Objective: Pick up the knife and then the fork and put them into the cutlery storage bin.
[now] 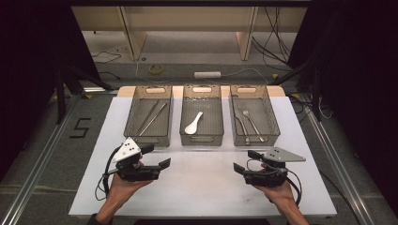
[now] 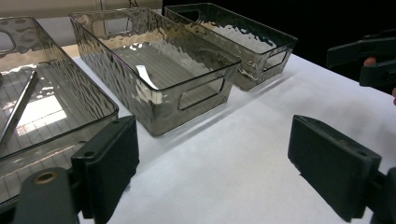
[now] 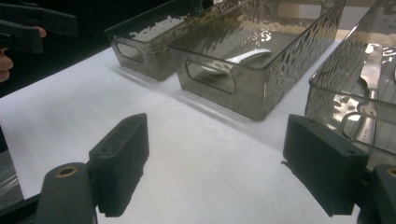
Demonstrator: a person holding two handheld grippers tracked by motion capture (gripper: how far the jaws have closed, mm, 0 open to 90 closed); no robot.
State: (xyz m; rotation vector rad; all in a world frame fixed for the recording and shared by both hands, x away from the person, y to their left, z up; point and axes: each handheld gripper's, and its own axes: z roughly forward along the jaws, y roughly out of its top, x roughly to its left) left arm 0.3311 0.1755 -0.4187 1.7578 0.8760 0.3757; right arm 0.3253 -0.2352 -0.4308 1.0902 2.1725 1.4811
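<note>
Both claws hover low over the bare white counter [image 1: 197,187], jaws spread wide and holding nothing; the left claw [image 1: 157,157] and right claw [image 1: 245,161] face each other. Ahead of them stand three bins: chopsticks [image 1: 152,117] beyond the left claw, a spoon [image 1: 193,123] ahead between the two, forks [image 1: 248,124] beyond the right. This looks like the starting step; next, one claw must reach forward into a bin.
</note>
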